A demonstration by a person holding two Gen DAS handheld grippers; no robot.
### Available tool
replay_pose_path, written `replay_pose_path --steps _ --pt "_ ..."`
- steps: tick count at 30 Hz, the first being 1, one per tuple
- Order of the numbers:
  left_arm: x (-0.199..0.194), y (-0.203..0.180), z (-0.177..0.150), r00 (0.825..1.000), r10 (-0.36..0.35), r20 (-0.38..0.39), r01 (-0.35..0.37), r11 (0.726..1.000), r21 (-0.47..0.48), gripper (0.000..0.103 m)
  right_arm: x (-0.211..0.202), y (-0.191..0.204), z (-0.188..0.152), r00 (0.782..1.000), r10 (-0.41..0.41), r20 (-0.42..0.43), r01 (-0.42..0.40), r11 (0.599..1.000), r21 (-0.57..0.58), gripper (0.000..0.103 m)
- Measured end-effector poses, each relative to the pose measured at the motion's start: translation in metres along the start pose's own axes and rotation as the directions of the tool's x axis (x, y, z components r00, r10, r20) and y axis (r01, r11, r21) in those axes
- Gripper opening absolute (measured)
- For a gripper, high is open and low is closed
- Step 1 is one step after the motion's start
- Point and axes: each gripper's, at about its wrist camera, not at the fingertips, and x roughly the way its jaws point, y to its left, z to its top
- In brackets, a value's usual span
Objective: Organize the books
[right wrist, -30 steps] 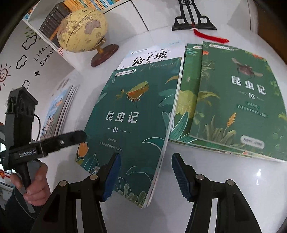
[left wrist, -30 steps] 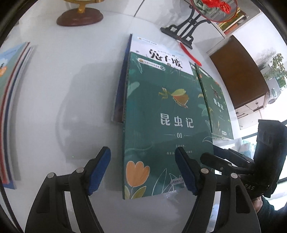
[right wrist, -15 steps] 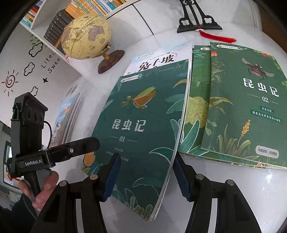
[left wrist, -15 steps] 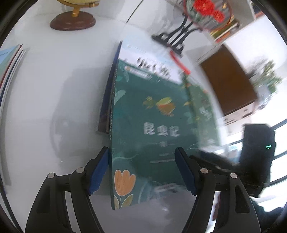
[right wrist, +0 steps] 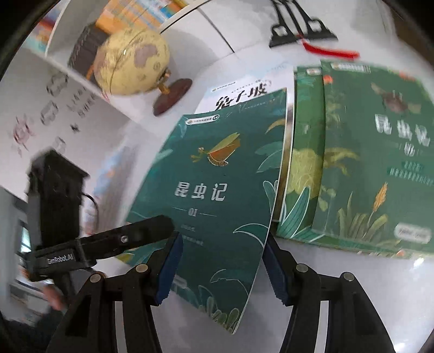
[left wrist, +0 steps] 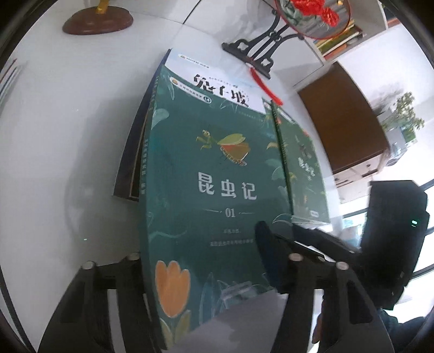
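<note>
The green book marked 01 (left wrist: 217, 163) lies on a white-covered book (left wrist: 217, 78), with its near end tilted up off the table. My left gripper (left wrist: 203, 244) is closing on it. One pad rests on the cover and the other is hidden behind the spine edge. In the right wrist view that gripper's upper finger (right wrist: 141, 233) lies across the book's (right wrist: 217, 176) lower left. My right gripper (right wrist: 221, 260) stands open, the book's free corner between its pads, and neither pad presses on it. The green book marked 02 (right wrist: 379, 163) lies to the right on another green book (right wrist: 303, 168).
A globe (right wrist: 130, 62) on a brown base (left wrist: 97, 21) stands at the back left before a bookshelf (right wrist: 135, 16). A black stand (left wrist: 255, 51) with a red tassel is at the back. A dark book (left wrist: 130, 168) lies under the pile. A brown cabinet (left wrist: 341, 122) is off to the right.
My left gripper went forward over book 01 and its jaws narrowed around it. The left pad went out of sight behind the spine, and the book's near end rose. My right gripper hardly moved.
</note>
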Motion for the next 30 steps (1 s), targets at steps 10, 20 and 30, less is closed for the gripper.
replay_pose_path --steps 10,20,30 --pt "-0.007 -0.031 -0.006 0.970 0.234 0.065 -0.242 0.949 0.203 0.024 -0.006 0.039 -0.007 0.977 -0.187 0.099 0.207 0.940 -0.270 0.050" --pt "-0.033 -0.036 -0.002 0.972 0.194 0.129 -0.219 0.951 0.219 0.024 -0.021 0.046 -0.003 0.987 -0.088 0.134 0.126 0.941 -0.313 0.050" --pt "-0.025 -0.026 0.002 0.976 0.199 0.092 -0.214 0.955 0.206 0.025 -0.004 0.045 -0.003 0.994 -0.089 0.058 0.101 0.958 -0.268 0.049"
